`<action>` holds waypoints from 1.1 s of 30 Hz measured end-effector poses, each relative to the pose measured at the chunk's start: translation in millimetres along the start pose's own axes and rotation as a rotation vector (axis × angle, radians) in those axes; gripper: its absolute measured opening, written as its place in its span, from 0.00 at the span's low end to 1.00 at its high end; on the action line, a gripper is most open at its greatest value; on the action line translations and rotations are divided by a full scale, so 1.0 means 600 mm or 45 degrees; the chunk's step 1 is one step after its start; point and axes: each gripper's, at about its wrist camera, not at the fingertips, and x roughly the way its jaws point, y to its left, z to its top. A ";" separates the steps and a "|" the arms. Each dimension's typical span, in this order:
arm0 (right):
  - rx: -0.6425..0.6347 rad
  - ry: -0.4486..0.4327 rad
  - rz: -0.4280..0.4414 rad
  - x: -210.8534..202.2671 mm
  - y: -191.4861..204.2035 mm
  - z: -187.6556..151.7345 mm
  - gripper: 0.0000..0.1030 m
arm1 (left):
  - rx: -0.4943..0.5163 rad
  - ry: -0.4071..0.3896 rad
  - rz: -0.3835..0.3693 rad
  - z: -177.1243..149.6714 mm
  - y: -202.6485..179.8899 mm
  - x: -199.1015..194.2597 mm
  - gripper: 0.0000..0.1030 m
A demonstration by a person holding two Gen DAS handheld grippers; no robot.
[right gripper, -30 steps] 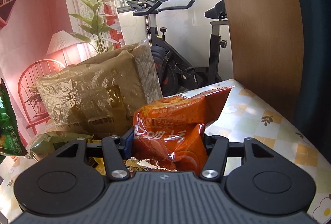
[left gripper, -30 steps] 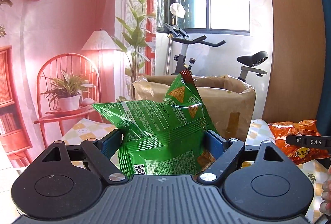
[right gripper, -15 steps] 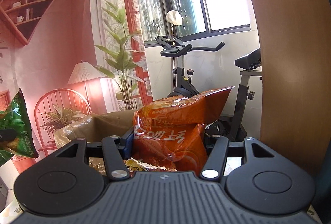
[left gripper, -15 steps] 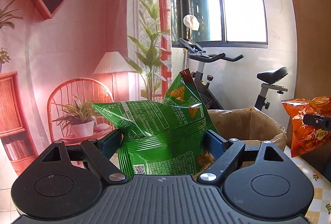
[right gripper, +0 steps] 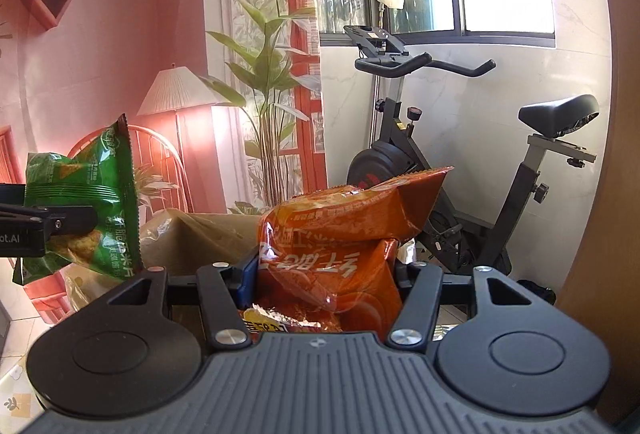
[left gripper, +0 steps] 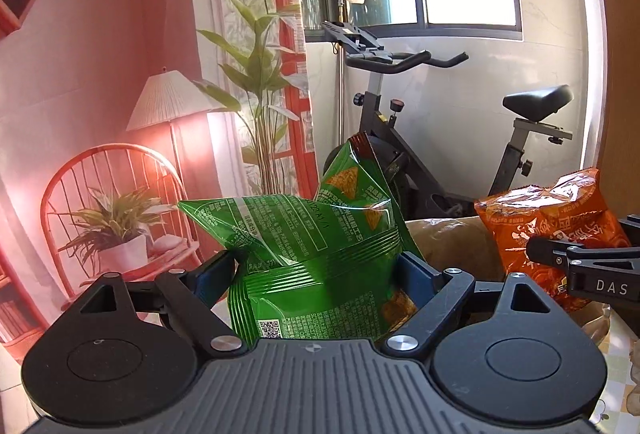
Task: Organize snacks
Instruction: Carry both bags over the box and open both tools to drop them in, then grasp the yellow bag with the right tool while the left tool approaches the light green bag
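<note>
Left claw [left gripper: 318,266]: closed on the crinkled green foil snack bag [left gripper: 312,254]; its blue pads pinch the bag's lower half, so the sealed top stands free above the fingers.
Right claw [right gripper: 326,274]: closed on the glossy orange foil snack bag [right gripper: 344,234], gripped low, with the puffed upper part folded over toward the right.
Position of the bags: both are held in the air, side by side, the green one to the left and the orange one to the right, near each other but not touching.
Probable purpose: both bags hang above the open brown paper bag wrapped in clear film [right gripper: 200,234], which lies just beyond and below the claws; it is likely the container for them.
Edges: the paper bag's rim [left gripper: 448,230] is crumpled and uneven, and could catch a bag corner.
Open room: the mouth looks wide; whether anything lies inside cannot be told.
Counter: the checked floral cloth [right gripper: 16,398] shows only at the frame corners.
</note>
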 end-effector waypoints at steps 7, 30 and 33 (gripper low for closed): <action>0.057 0.090 0.035 0.051 -0.016 0.000 0.78 | -0.056 0.081 -0.079 -0.012 0.007 0.055 0.90; 0.096 0.061 0.192 -0.109 0.007 -0.146 0.84 | -0.267 0.090 -0.029 -0.182 0.147 -0.141 0.90; 0.075 0.176 0.135 -0.105 0.005 -0.185 0.85 | -0.311 0.135 -0.030 -0.210 0.147 -0.138 0.90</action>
